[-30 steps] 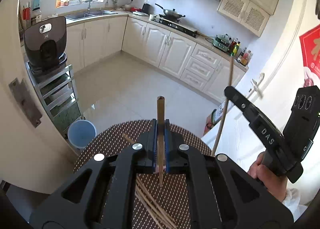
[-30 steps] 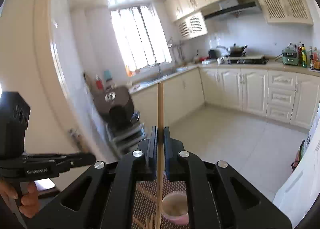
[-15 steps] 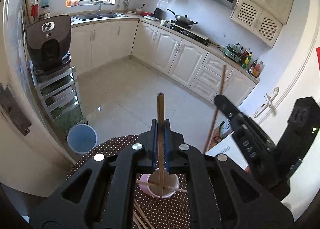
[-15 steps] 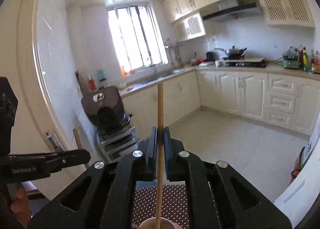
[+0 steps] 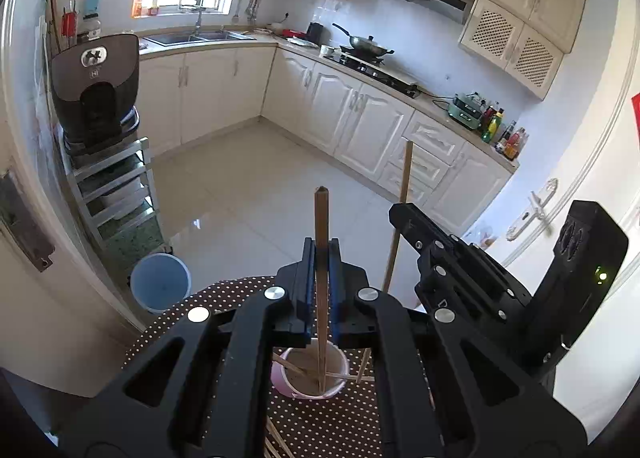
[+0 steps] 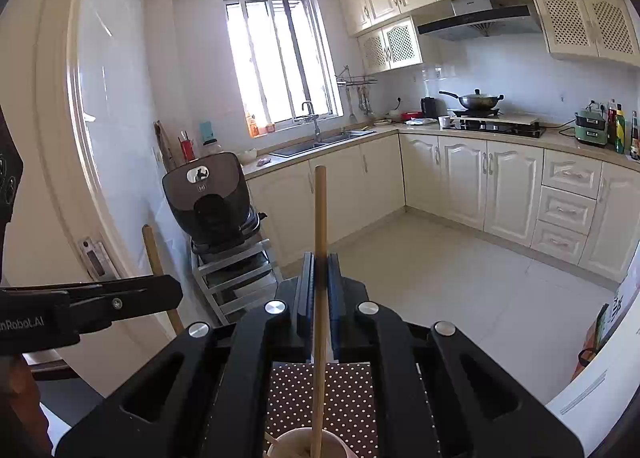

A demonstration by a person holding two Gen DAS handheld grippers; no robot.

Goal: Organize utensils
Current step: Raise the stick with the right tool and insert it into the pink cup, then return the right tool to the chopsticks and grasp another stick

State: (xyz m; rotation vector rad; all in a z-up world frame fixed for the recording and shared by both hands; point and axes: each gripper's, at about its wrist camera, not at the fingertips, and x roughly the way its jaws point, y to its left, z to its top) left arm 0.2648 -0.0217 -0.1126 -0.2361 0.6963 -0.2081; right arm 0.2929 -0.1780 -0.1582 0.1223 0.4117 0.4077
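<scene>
Left gripper (image 5: 321, 254) jaws clamped tight on a dark brown chopstick (image 5: 321, 258), held upright; its lower end sits inside the pink cup (image 5: 310, 372). Right gripper (image 6: 321, 262) also clamped tight, on a lighter chopstick (image 6: 319, 238), upright too, lower end dipping into the cup's rim at the bottom edge of the right wrist view. In the left wrist view the right gripper sits just right of the left one, its chopstick poking up above its fingers and running down beside the cup. Cup stands on a dotted brown tablecloth (image 5: 224, 294) and already has a few chopsticks leaning in it. More loose chopsticks (image 5: 276, 438) lie flat on the cloth below the cup, partly hidden by the left gripper body.
</scene>
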